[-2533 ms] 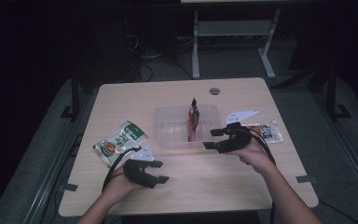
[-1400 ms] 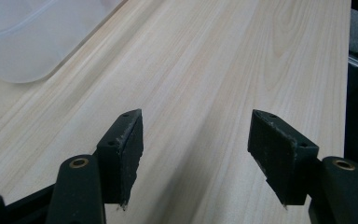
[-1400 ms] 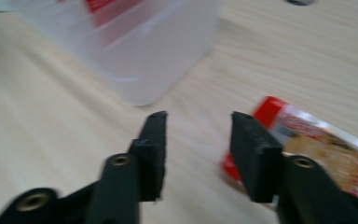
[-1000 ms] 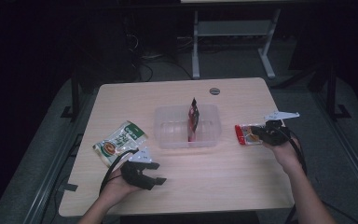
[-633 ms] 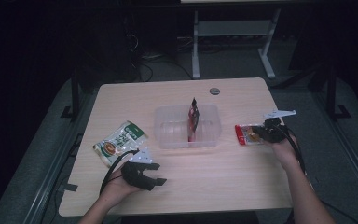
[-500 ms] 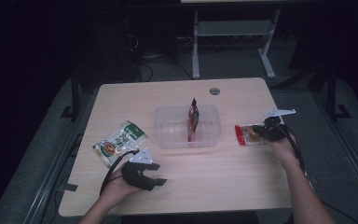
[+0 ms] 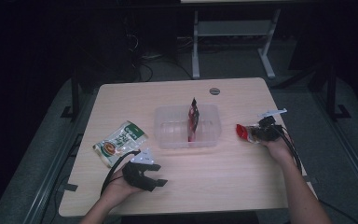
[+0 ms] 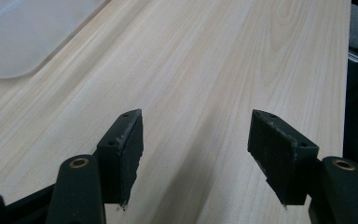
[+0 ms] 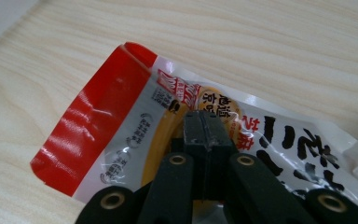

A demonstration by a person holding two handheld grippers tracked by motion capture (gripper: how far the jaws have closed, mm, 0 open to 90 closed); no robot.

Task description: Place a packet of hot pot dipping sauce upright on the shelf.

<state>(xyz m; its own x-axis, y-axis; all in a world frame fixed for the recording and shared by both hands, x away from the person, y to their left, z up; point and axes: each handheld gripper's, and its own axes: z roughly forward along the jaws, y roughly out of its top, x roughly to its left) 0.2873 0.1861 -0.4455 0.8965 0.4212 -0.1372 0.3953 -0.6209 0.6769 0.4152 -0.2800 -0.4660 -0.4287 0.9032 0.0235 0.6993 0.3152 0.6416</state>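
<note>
In the high view, a clear rectangular plastic tub [image 7: 187, 127] is seen mid-bench [image 7: 214, 177]; right of it, a red-and-white printed snack packet [image 7: 245, 133] is held by the right hand-held gripper [image 7: 261, 134].

In the left gripper view, the left hand-held gripper [image 8: 196, 156] is seen spread apart, near the tub [image 8: 23, 32].

In the right gripper view, the jaws are clamped on the packet [image 9: 135, 126].

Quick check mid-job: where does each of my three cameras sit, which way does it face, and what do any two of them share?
High view: above the person's side, facing forward and down on the table; both forearms, the left gripper and the right gripper show.
Left gripper view: rides the left gripper, looking along its open jaws at bare table, with a corner of the clear tub.
Right gripper view: rides the right gripper, looking down its shut jaws at the red-ended packet.
Shared: high and right gripper views both show the packet.
</note>
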